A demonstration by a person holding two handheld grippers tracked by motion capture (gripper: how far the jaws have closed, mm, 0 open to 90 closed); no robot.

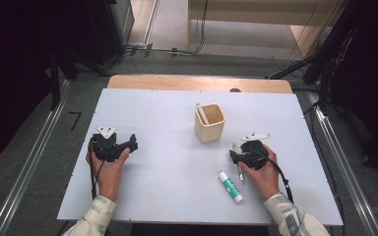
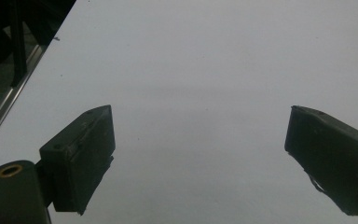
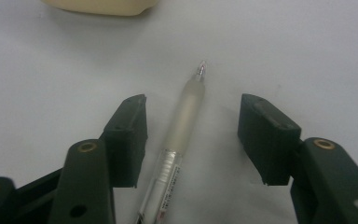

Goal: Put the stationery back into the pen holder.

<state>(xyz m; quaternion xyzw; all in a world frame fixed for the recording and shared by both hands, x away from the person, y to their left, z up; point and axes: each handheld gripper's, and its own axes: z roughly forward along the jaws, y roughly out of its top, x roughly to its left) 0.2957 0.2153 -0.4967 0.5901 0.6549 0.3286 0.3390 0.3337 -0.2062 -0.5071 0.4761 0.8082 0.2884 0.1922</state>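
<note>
The right tool straddles the clear pen, jaws apart, not yet pinching. Next it likely must close squarely, then carry the pen toward the cream cup at 11 o'clock. The left tool rests open over bare counter.

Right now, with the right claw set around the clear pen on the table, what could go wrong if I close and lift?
1. The clear plastic pen lies nearer one jaw of the right claw, so closing may roll or skew it instead of clamping it.
2. The white glue stick with green label lies close beside the pen; a sweep could knock it.
3. The beige square cup already holds a white stick, which may hinder insertion.
</note>
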